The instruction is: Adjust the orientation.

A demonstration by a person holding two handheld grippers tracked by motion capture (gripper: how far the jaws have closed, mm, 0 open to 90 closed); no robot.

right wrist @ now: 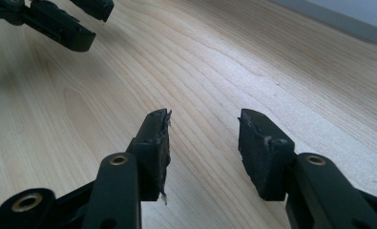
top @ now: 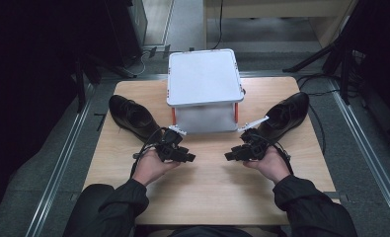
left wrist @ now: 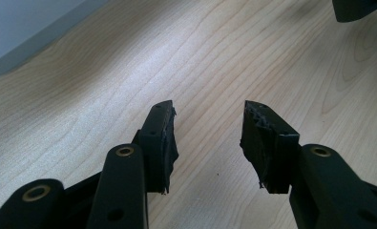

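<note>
Wood grain: the table (top: 207, 197) is pale wood, bare between the person's forearms at the near edge.
Left hand (top: 150, 168): it rests on the table, palm up, and cradles the left gripper (top: 185, 158).
Left gripper state: released; in the left gripper view its jaws stand apart with bare wood between them and nothing held.
Right hand (top: 271, 165): it mirrors the other and holds the right gripper (top: 230, 156), which points inward.
Right gripper state: also released; in the right gripper view the jaws gape over the table, and the pads (right wrist: 153, 143) look frayed at the edges.
Left shoe (top: 133, 117): black leather, lying on the table just beyond the left gripper, toe toward the near side, well apart from its partner.
Right shoe (top: 286, 114): black leather, just beyond the right gripper at the table's right side.
Rack (top: 205, 79): a white two-level stand with orange posts sits at the far middle, between the shoes; its top shelf is bare, and the lower shelf looks bare too, though shadow makes that hard to confirm.
Step in hand: probably the reach for a shoe, one for each gripper.
Doing it well: turn each gripper outward toward its own shoe, approach from above the opening, and close on the stiff heel collar rather than the smooth toe, which could slip from the worn pads.
Care: lift level, and clear the rack's posts before setting a shoe on a shelf.
</note>
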